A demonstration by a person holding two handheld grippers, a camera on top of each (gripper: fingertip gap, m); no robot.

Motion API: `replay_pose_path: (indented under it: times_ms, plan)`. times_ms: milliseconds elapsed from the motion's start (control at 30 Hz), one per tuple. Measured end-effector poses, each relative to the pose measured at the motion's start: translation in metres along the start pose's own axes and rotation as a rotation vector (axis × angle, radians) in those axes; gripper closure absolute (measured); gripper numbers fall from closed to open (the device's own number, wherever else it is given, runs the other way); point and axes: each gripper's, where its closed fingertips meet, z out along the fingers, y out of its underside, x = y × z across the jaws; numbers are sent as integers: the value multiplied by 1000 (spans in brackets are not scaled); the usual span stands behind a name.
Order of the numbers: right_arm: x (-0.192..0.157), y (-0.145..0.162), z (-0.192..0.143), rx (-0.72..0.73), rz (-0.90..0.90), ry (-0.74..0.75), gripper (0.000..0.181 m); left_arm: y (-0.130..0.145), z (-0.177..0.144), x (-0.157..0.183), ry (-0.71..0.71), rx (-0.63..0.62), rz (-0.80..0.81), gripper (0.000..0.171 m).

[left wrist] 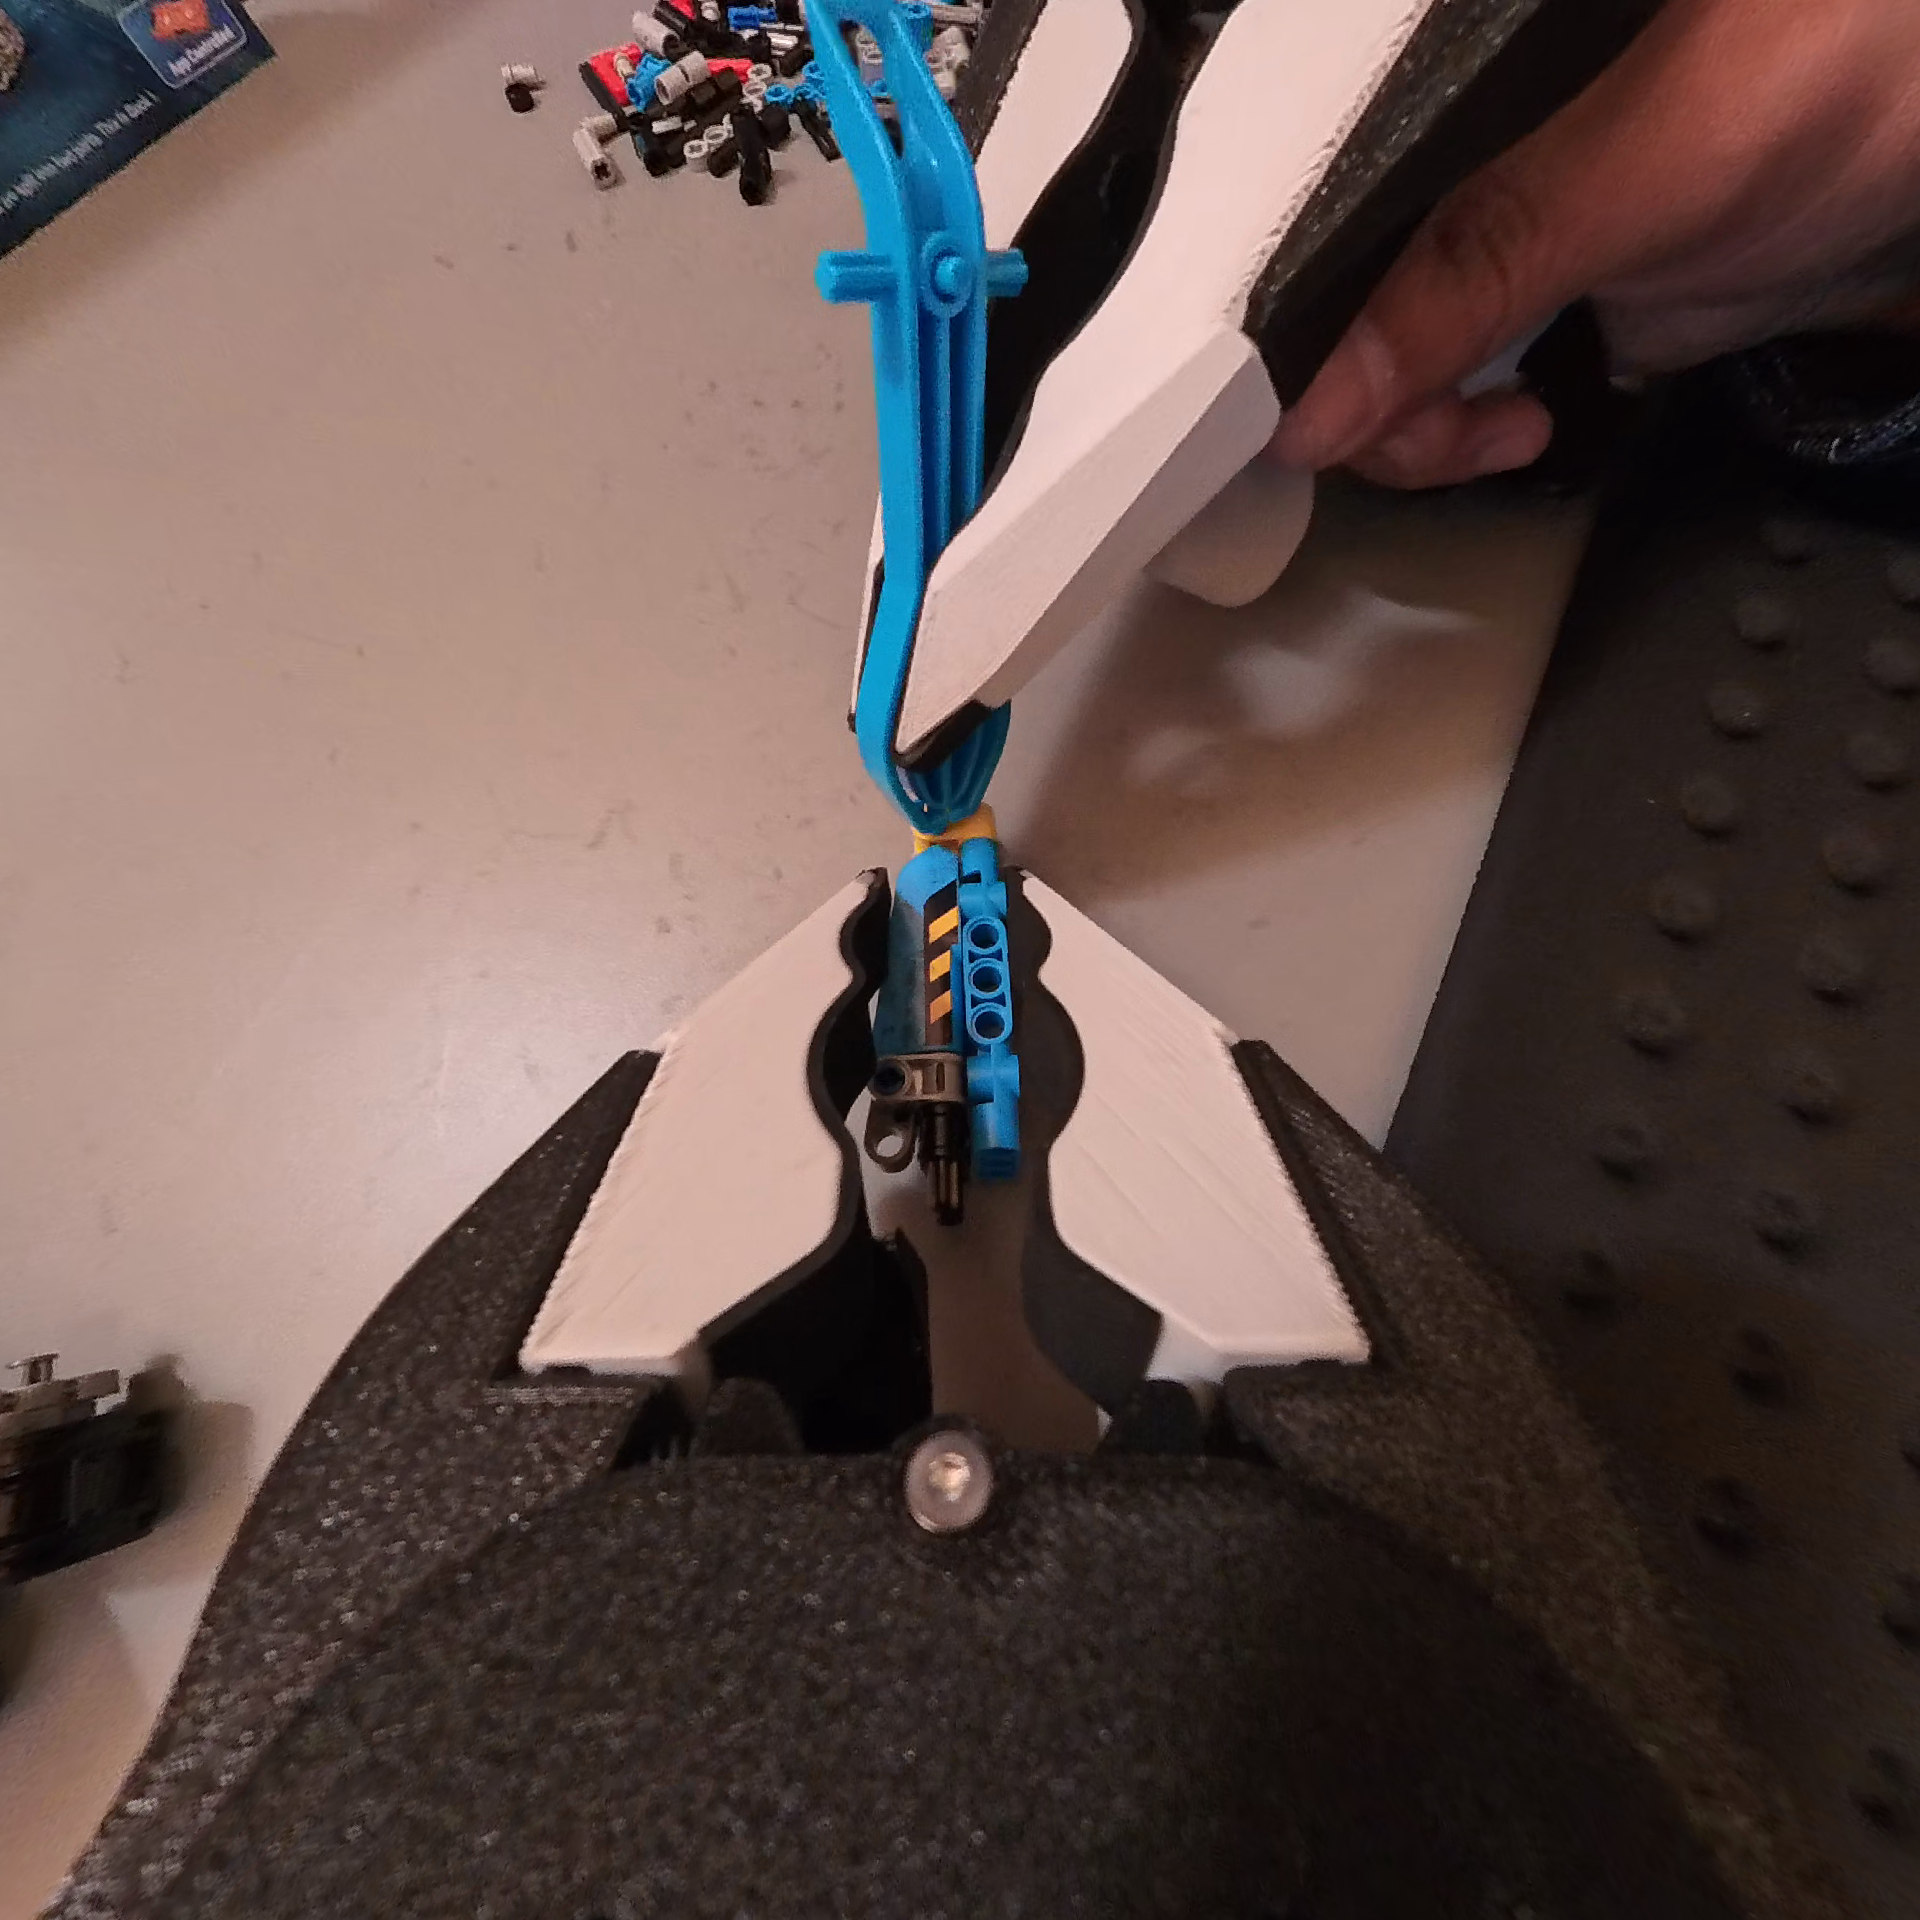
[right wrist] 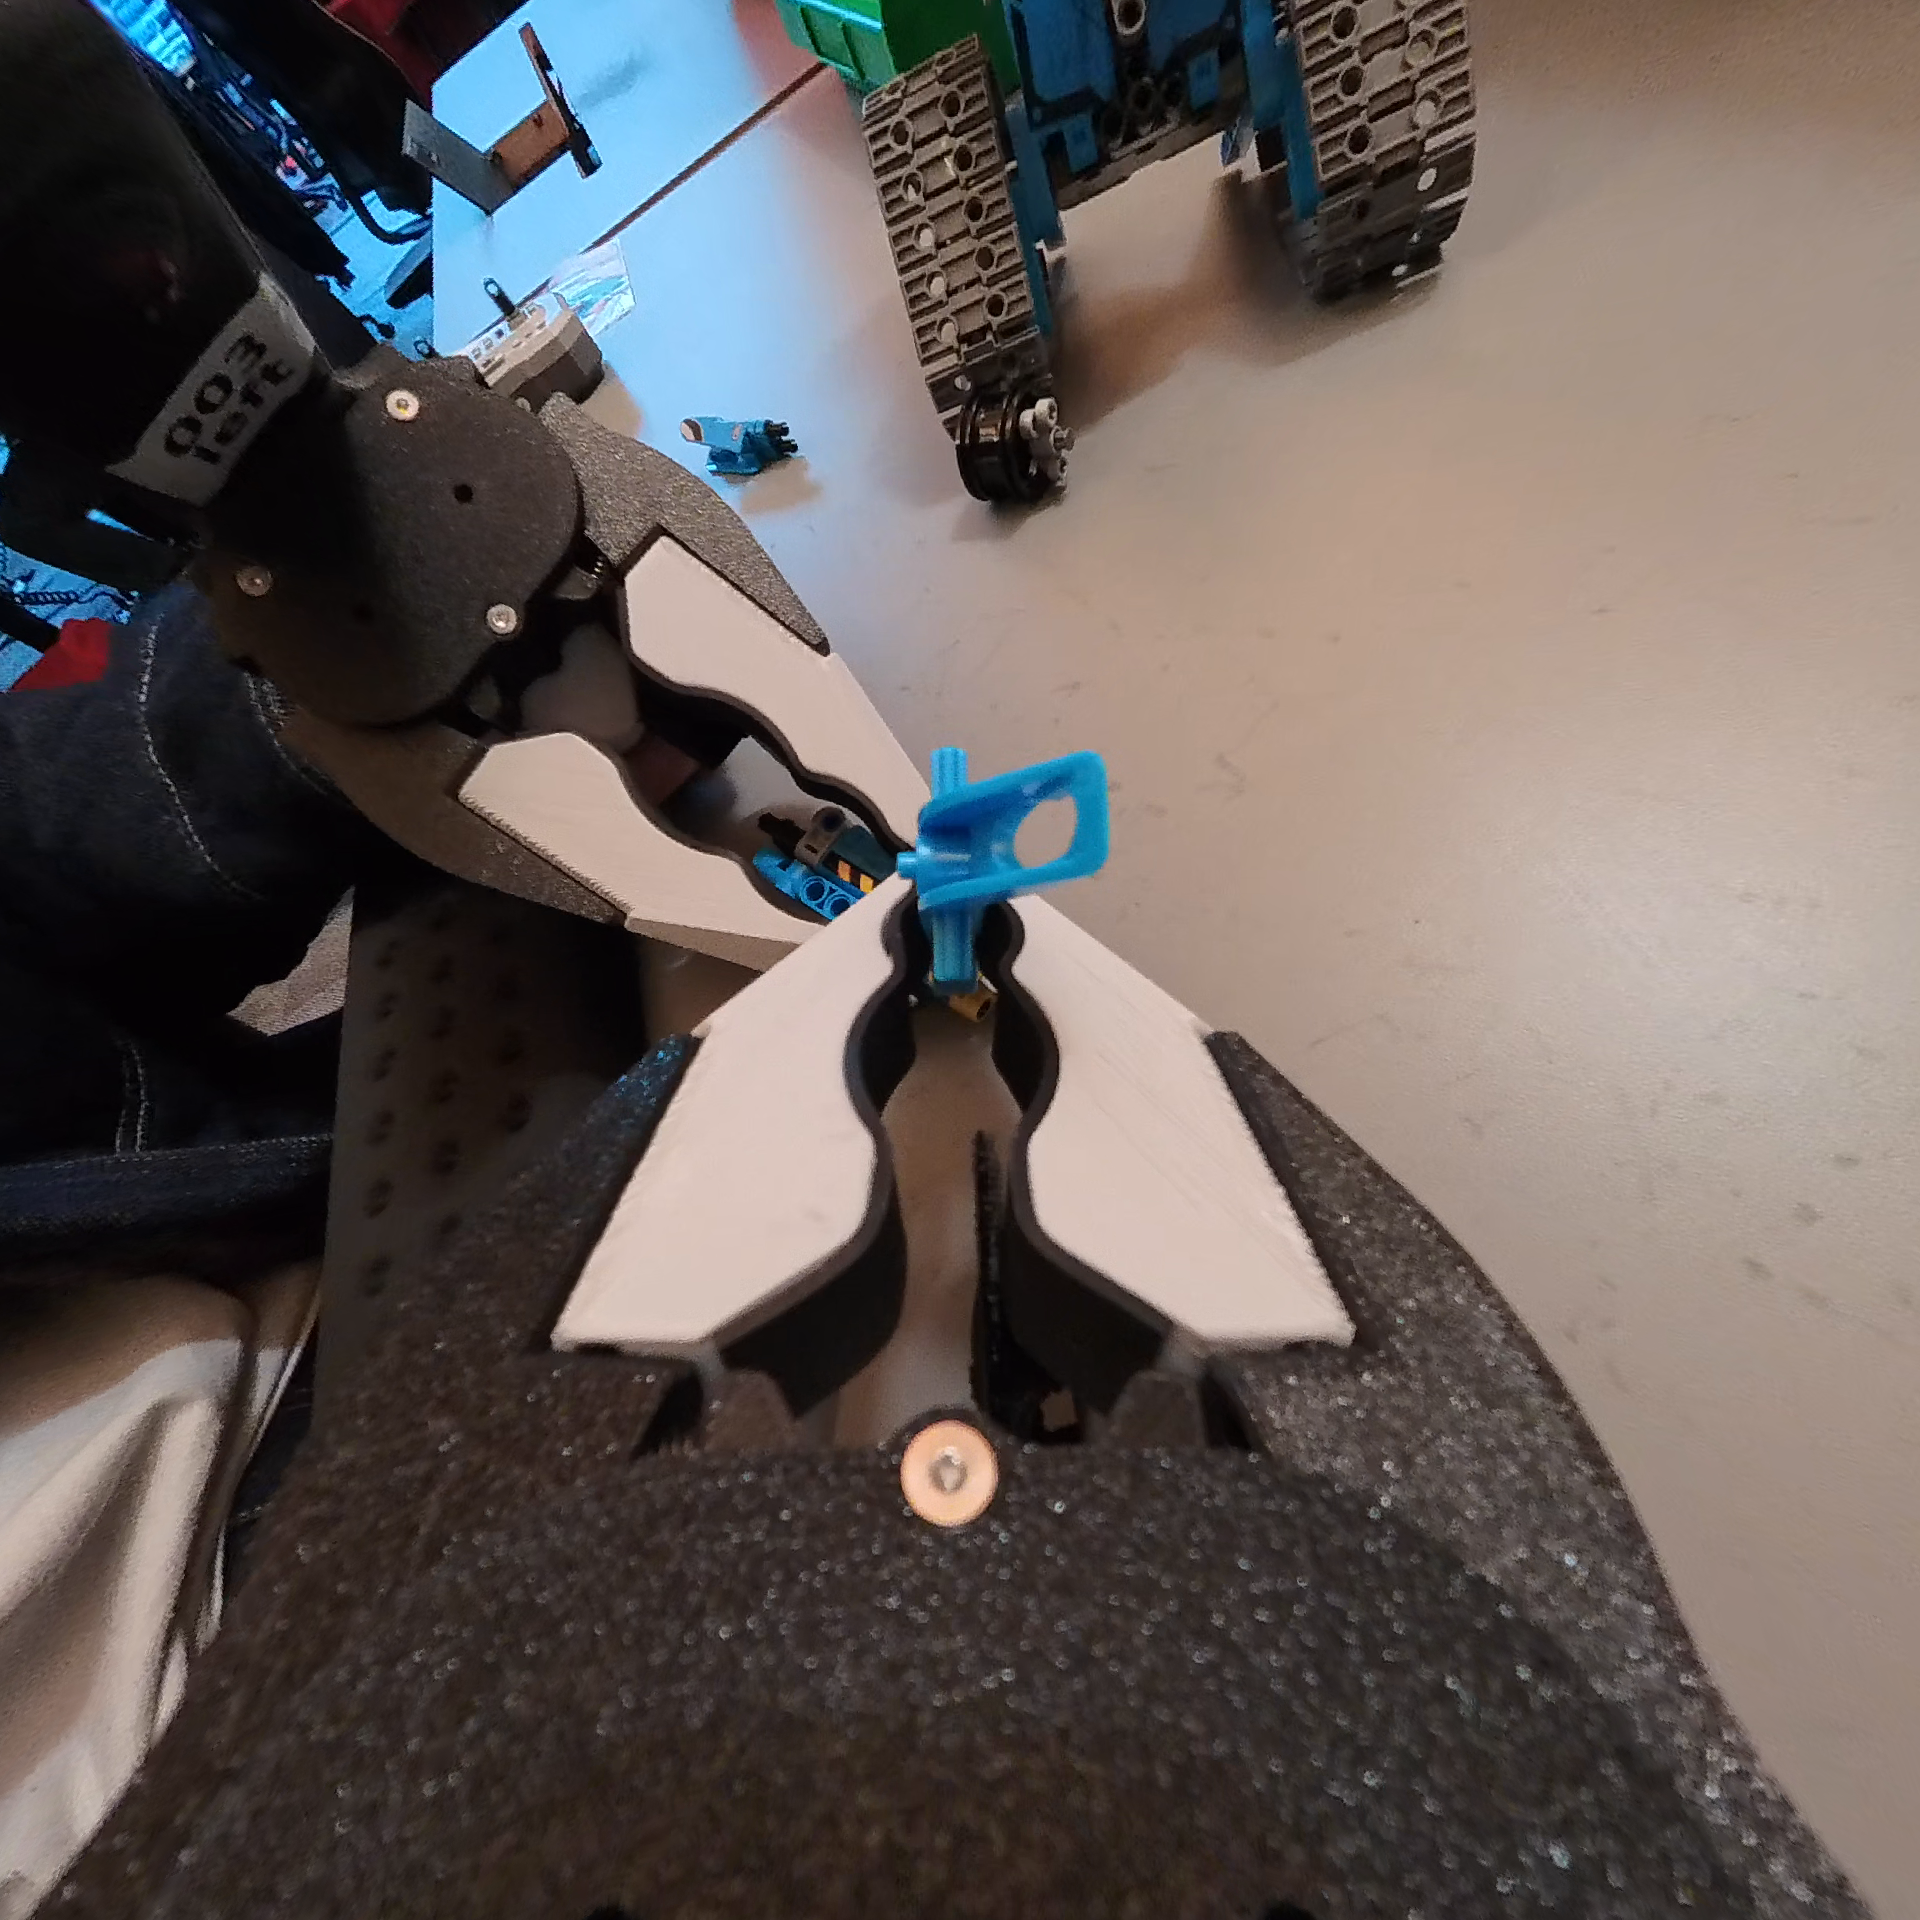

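Note:
My left gripper is shut on a small blue brick assembly with a yellow-and-black striped sticker, a holed blue beam, a grey connector and a black pin. A yellow piece tops it. My right gripper reaches in from the upper right, shut on a long curved blue part whose lower end meets the yellow piece. In the right wrist view my right gripper grips the blue part end-on. My left gripper comes in from the left, holding the small assembly.
A pile of small black, grey, red and blue parts and a blue booklet lie at the far side of the beige table. A tracked blue-and-grey model, a loose blue sub-assembly and a grey box stand beyond. A black studded mat lies on the right. Less than 4 cm separates the two grippers' tips.

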Motion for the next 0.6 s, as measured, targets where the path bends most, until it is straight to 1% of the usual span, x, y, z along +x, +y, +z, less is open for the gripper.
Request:
replay_pose_path:
  times_ms: [233,400,600]
  plan:
    - [4,0,-2,-2,-18,31,175,-1,0,-1,-12,1,18,151]
    - [2,0,0,-9,2,3,176,-1,0,-1,-12,1,21,151]
    - [2,-1,2,-95,-60,23,176,0,0,-1,-9,-1,17,151]
